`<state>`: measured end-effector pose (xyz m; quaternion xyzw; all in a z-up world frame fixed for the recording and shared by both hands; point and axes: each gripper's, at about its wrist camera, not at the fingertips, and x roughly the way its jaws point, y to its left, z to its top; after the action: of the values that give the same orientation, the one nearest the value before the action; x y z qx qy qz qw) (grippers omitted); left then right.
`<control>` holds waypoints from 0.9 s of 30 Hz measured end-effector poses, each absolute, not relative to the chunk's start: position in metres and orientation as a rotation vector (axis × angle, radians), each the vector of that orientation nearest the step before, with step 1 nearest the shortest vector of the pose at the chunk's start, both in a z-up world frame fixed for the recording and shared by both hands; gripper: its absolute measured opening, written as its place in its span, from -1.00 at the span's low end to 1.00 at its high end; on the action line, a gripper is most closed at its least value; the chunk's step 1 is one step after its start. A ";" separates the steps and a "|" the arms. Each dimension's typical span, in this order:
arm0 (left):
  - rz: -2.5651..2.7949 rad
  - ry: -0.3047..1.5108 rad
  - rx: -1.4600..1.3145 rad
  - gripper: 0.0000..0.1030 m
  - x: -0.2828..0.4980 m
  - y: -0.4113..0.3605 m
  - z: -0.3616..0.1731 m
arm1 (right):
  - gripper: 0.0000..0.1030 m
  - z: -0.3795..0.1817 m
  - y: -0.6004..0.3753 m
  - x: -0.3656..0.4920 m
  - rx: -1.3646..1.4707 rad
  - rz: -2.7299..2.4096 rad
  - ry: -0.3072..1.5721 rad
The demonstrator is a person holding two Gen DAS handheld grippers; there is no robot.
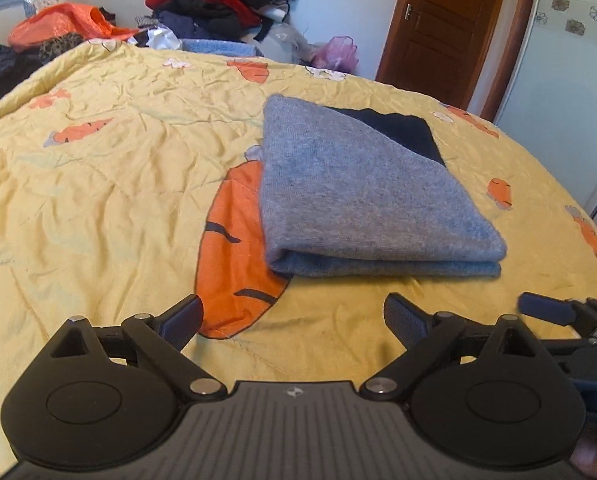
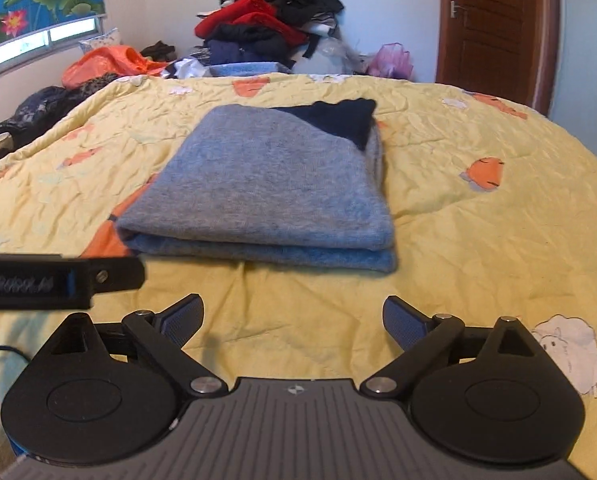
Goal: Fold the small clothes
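Left gripper point(image 1: 294, 320) and right gripper point(image 2: 294, 320): both wide, empty, above yellow quilt point(image 1: 98, 184). Folded grey garment point(image 2: 266, 188) lies mid-bed, just ahead. Behind: clothes pile point(image 2: 266, 28), wooden door point(image 2: 494, 20), window point(image 2: 38, 44).

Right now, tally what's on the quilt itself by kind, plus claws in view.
Folded grey sweater: 1
Dark navy garment under it: 1
Left claw, open: 1
Right claw, open: 1
Total: 4, all over the yellow quilt.
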<state>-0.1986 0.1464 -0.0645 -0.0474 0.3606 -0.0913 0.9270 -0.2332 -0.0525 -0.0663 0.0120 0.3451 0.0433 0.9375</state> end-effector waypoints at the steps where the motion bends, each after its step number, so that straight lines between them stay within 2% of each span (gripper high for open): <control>1: -0.177 0.740 -0.086 0.93 -0.198 0.147 -0.066 | 0.91 -0.068 -0.053 -0.231 0.015 0.085 0.710; 16: -0.120 0.734 0.056 1.00 -0.200 0.140 -0.087 | 0.99 -0.085 -0.055 -0.223 -0.003 0.037 0.736; 27: -0.088 0.736 0.048 1.00 -0.194 0.139 -0.087 | 1.00 -0.086 -0.055 -0.222 -0.005 0.024 0.726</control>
<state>-0.1944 0.1391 -0.0868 0.0232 0.3595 -0.0428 0.9319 -0.2219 -0.0551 -0.0861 -0.0023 0.3552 0.0115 0.9347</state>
